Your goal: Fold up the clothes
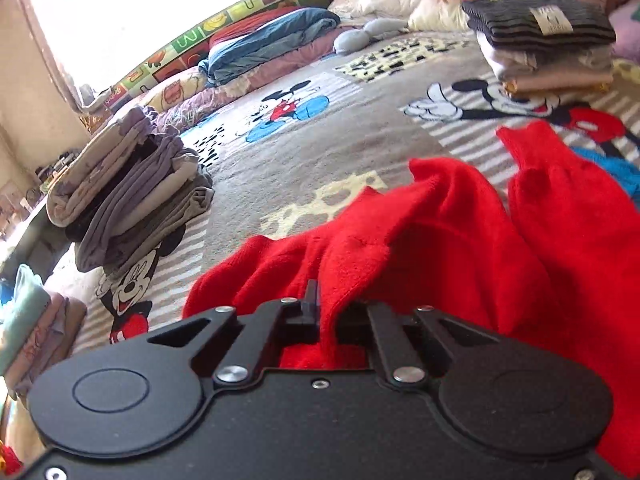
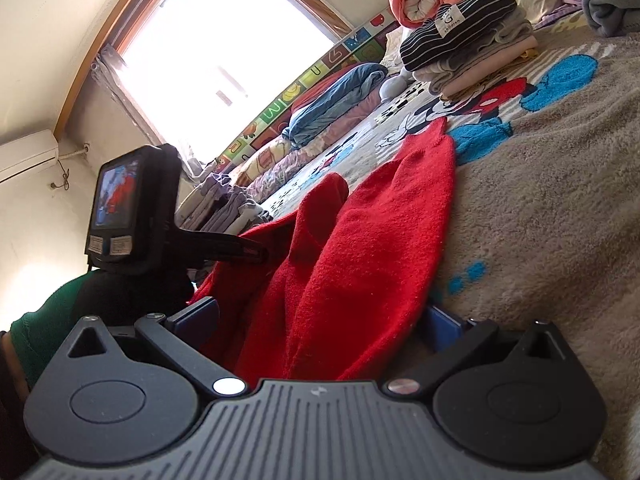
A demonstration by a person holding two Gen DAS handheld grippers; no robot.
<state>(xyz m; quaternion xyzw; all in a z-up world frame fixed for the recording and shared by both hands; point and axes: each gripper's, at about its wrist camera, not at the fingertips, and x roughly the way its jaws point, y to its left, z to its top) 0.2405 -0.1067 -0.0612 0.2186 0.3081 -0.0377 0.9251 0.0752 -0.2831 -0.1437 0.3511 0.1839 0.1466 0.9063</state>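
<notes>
**laundry_lurker:** So where's this at? I see the red garment point(image 1: 440, 232) rumpled on the cartoon blanket point(image 1: 320, 148), toward the near edge of the bed, with two long lobes running away from the cameras. Legs or sleeves, I can't tell.

**foldbot_fan:** Yeah, it's not flat or squared up. The left gripper point(image 1: 326, 320) is pinched down narrow on a bunch of the red cloth at the near end. The right gripper point(image 2: 320, 320) looks different: its blue fingers point(image 2: 200, 312) stand wide apart with the cloth lying between them. Whether it's closing onto it or letting go, one shot won't say.

**laundry_lurker:** What would you watch for on this step?

**foldbot_fan:** My guess is both tools are working that near hem. If so, grab a single edge, not a fat wad, since the fleecy fabric looks thick and will bunch. Keep the two grips level and apart enough to hold the edge taut, so the lobes lie straight instead of twisting over each other like they do now.

**laundry_lurker:** Room to work?

**foldbot_fan:** Decent. There's a folded stack point(image 1: 132, 200) by the left edge of the bed and a second stack with a striped top point(image 1: 540, 44) toward the far right, both well apart from the red piece. The middle of the blanket is open. Just don't sweep cloth sideways into either pile.
</notes>
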